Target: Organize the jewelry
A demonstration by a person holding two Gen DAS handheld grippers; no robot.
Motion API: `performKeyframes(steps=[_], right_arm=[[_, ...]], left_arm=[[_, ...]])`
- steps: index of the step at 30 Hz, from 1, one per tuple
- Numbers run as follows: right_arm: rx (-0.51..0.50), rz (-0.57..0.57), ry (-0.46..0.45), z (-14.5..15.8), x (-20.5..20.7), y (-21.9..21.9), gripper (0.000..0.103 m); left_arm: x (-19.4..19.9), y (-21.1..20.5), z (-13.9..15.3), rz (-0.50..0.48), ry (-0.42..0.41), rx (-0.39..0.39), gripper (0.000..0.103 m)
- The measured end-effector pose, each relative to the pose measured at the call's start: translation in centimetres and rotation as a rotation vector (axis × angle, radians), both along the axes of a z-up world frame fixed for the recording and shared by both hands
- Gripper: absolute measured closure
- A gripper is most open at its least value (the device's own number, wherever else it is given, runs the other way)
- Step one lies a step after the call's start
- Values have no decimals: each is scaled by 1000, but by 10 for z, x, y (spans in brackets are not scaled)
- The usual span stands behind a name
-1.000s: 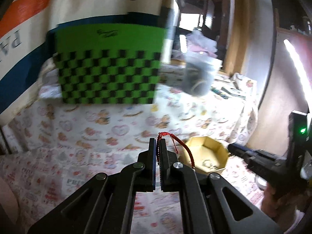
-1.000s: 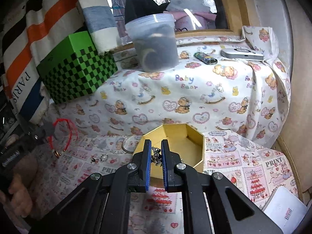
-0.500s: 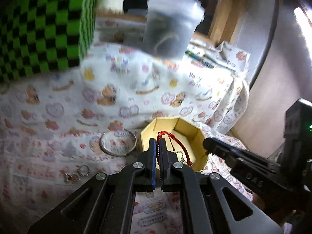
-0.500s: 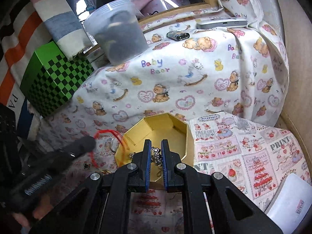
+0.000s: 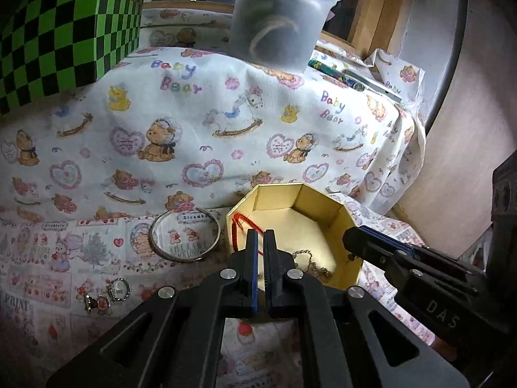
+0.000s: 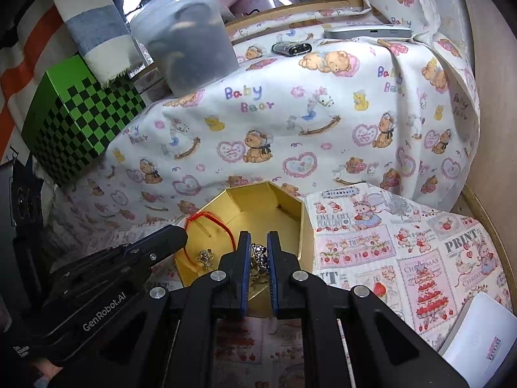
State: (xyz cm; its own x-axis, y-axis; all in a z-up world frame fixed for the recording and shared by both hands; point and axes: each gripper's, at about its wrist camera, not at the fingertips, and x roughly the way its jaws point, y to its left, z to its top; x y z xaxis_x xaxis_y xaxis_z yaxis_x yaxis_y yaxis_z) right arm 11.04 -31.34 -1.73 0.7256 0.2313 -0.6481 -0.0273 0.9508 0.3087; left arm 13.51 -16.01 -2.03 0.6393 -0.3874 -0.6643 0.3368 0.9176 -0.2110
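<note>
We've got the left gripper [image 5: 260, 236] clamped on the red cord bracelet [image 5: 243, 226] over the gold octagonal box [image 5: 326, 223] and the right gripper [image 6: 259, 242] pinching a silver charm piece [image 6: 258, 255] there too, so ease both down inside before letting go.

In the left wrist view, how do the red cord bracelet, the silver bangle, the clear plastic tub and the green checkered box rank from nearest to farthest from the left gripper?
1. Red cord bracelet: pinched in the left gripper, over the yellow octagonal box.
2. Silver bangle: on the cloth, just left.
3. Clear plastic tub and green checkered box: both far behind; too close to call.
</note>
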Motion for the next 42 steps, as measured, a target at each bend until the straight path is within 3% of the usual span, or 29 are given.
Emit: performKeyframes(steps=[3, 7, 12, 17, 19, 25, 32, 36, 42], right_arm=[[-19, 5, -9, 0, -1, 4, 92], [-22, -3, -24, 1, -2, 5, 89], [-14, -4, -24, 1, -3, 3, 84], [-29, -5, -54, 7, -9, 4, 81], [-42, -30, -90, 13, -16, 5, 71], [-93, -29, -168, 26, -29, 12, 59], [-101, -11, -189, 32, -34, 18, 59], [-126, -10, -211, 35, -39, 22, 54], [-148, 22, -216, 35, -41, 32, 47]], left_arm=[[-3, -1, -2, -2, 0, 32, 98], [-16, 6, 8, 57, -73, 101, 77], [-33, 27, 15, 156, -137, 205, 74], [-48, 61, 32, 203, -177, 183, 66], [-55, 71, 40, 223, -203, 183, 61], [-80, 100, 60, 272, -260, 177, 48], [-94, 122, 74, 338, -333, 170, 32], [-89, 127, 69, 382, -352, 181, 27], [-73, 130, 37, 368, -263, 195, 27]])
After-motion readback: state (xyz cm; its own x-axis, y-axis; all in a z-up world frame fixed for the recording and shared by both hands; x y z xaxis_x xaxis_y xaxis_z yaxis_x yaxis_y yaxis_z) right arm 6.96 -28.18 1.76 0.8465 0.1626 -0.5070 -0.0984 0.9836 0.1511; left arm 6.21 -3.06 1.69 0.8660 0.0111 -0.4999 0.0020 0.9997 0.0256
